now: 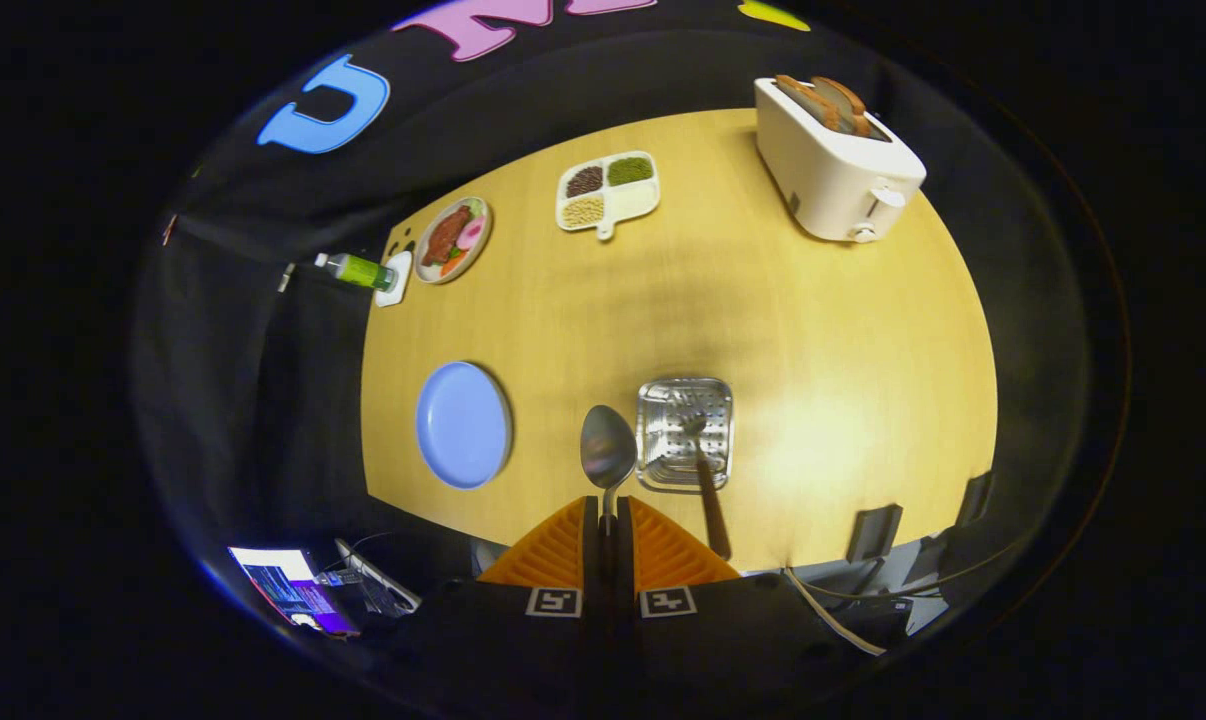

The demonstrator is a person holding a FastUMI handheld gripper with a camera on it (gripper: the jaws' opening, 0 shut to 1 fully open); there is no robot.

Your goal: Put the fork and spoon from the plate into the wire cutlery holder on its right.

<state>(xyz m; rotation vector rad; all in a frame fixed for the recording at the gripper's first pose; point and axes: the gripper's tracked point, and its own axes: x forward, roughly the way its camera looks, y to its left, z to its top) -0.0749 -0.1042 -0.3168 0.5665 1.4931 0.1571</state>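
Both fingers (608, 520) clamp the spoon (607, 450), apparently by its handle, bowl pointing straight ahead.

Surface (813, 330): pale yellow wood grain. Plate (462, 424): plain light blue. Spoon (607, 447): shiny silver-grey. Wire cutlery holder (685, 432): bright silver metal. Fork (708, 480): silver head, dark brown handle. Toaster (833, 165): white, brown bread slices in slots. Divided dish (608, 190): white, with dark brown, green, beige fillings. Bottle (355, 269): green, white cap.
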